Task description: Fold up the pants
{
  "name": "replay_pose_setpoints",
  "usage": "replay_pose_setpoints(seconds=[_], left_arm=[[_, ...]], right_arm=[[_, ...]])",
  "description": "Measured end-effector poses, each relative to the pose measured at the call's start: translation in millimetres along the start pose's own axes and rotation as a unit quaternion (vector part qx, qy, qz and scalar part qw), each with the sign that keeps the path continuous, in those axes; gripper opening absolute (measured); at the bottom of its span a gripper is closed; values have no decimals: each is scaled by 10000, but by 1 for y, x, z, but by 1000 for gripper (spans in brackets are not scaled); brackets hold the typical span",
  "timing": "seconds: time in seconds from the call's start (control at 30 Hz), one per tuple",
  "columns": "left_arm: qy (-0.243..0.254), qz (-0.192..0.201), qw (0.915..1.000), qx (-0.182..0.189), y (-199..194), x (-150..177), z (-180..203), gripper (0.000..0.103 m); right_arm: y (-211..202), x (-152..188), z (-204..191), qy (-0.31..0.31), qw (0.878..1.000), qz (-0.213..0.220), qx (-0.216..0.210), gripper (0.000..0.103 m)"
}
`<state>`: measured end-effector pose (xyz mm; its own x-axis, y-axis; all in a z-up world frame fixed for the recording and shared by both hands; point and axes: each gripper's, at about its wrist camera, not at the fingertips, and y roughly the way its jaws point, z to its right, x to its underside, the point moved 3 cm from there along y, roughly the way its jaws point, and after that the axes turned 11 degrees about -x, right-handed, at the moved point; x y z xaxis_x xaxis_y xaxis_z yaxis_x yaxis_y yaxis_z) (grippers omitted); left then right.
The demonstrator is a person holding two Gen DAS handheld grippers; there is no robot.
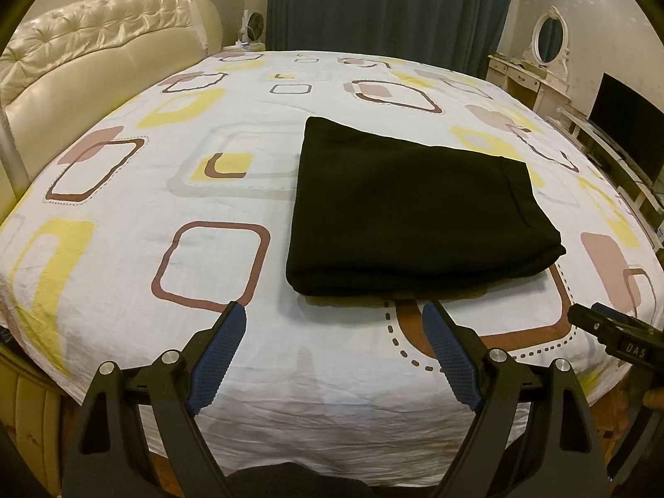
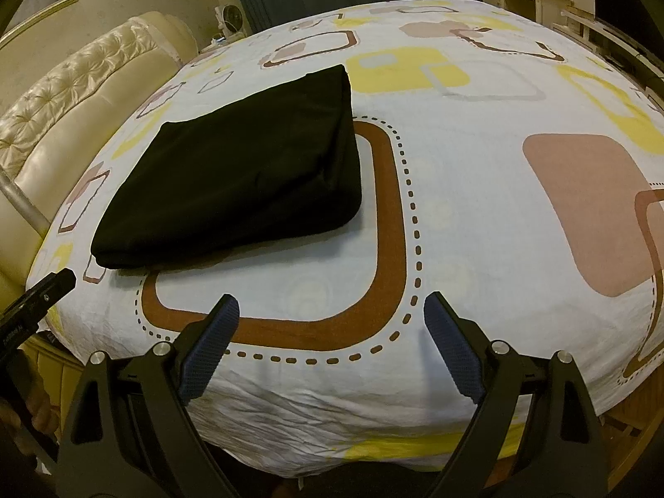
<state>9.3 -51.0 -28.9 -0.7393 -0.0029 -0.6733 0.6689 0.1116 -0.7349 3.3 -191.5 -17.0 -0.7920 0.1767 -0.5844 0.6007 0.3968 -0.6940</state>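
On the left a cream headboard [image 1: 103, 54] is bordering the bed [image 1: 124, 216]. The left hand-held gripper [image 1: 334, 311] is pointing down over the near edge, jaws standing wide and empty. The black pants [image 1: 406, 211] are lying folded on the patterned sheet, just beyond its fingertips, with open sheet all round. The right hand-held gripper [image 2: 332, 303] is hovering beside, equally wide, gripping nothing; lettering reading "DAS" is showing on its side [image 1: 635, 350].

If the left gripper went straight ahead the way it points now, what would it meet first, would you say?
Probably the patterned bedsheet just short of the folded black pants. The left gripper is open and empty, angled down at the bed; depth is hard to judge, so it might reach the pants' near edge.
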Motion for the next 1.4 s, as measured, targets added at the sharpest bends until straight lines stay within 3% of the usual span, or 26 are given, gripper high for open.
replay_pose_setpoints(seconds=[0.3, 0.63, 1.27, 1.4], left_arm=[[3, -74, 10000, -5, 1, 0, 0, 86], [79, 123, 9996, -246, -4, -1, 2, 86], [113, 75, 9997, -226, -4, -2, 3, 86], [-283, -13, 9995, -128, -1, -4, -7, 86]], right_arm=[[2, 2, -2, -9, 10000, -33, -12, 91], [3, 3, -4, -27, 10000, -53, -27, 91], [7, 5, -4, -85, 9999, -117, -52, 91], [7, 5, -4, -91, 9999, -120, -61, 91]])
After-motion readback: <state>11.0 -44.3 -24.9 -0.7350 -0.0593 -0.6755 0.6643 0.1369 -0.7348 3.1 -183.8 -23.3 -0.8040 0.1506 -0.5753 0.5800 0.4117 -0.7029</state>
